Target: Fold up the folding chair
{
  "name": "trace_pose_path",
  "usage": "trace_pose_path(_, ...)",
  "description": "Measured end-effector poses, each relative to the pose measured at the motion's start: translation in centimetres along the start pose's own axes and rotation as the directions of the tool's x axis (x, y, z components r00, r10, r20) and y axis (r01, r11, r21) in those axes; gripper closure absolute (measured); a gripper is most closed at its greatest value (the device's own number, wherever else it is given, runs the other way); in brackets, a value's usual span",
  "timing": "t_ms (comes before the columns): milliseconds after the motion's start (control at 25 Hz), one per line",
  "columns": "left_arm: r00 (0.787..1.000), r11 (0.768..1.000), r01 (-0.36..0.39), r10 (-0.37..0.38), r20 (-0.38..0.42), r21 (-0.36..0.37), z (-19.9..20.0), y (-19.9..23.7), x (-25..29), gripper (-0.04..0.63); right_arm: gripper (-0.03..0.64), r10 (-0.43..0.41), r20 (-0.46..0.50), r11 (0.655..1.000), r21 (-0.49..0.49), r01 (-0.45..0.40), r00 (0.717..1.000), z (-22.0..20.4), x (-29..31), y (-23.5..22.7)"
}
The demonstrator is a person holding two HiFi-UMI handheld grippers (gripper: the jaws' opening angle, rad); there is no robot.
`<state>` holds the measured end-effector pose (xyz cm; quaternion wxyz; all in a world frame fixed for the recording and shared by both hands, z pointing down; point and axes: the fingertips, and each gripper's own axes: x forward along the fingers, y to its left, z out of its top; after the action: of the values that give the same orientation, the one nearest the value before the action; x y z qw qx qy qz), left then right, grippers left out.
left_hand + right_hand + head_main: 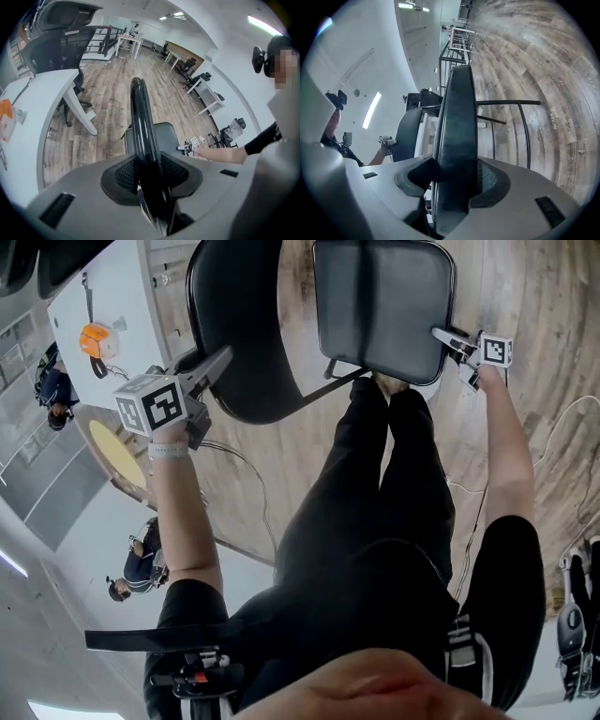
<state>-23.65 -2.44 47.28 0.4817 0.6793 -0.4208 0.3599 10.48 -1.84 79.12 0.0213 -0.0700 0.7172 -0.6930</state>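
Step in hand, as judged: swinging the seat up against the backrest to collapse the chair. To do it well, both pinches are needing to sit deep and square on the edges; the left one is best working as an anchor on the back while the right is carrying the seat edge round the hinge in an arc, not dragging it sideways, with the person's legs (394, 493) clear of the frame tube (342, 381). Left gripper (150, 176): fingers (124, 173) are standing partly apart and pinching the backrest (140, 122), whose thin black rim is running edge-on between the pads. Right gripper (452, 180): fingers (487, 180) are standing wider and clamping the seat (457, 117), its thick padded edge filling the gap. In the head view the left gripper (211, 367) is gripping the curved backrest (239, 324) at its near rim, and the right gripper (448, 339) is biting the seat (380, 306) at its right edge. How far the seat is tilting is hard to tell. The chair is standing on the wood floor (525, 296) just in front of the person's feet, with a white desk (103, 296) near its left side.
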Motion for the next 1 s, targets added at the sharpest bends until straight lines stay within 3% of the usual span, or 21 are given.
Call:
trace_pose_path(120, 0.999, 1.0, -0.008, 0.008, 0.032, 0.005, 0.6, -0.3, -1.7, 0.482, 0.41, 0.029, -0.035, 0.999, -0.031, -0.03, 0.999, -0.5, 2.2, 3.6)
trace_pose_path(280, 0.997, 1.0, -0.027, 0.026, 0.066, 0.007, 1.1, 0.4, -4.0, 0.483, 0.425, 0.008, -0.106, 0.988, -0.151, -0.024, 0.994, -1.0, 5.9, 8.0)
trace_pose_path(520, 0.993, 1.0, 0.02, -0.021, 0.117, 0.005, 2.2, 1.4, -7.9, 0.483, 0.457, 0.068, -0.098, 0.978, -0.193, -0.086, 0.993, -1.0, 12.7, 15.0)
trace_pose_path(800, 0.988, 1.0, 0.019, -0.018, 0.152, -0.004, 2.2, 3.6, -9.4, 0.485, 0.465, 0.037, -0.128, 0.947, -0.312, -0.075, 0.991, -1.8, 19.0, 18.7)
trace_pose_path(1000, 0.987, 1.0, 0.019, -0.019, 0.163, 0.001, 2.1, 5.1, -10.7, 0.485, 0.463, 0.033, -0.178, 0.946, -0.312, -0.088, 0.984, -2.5, 22.6, 20.4)
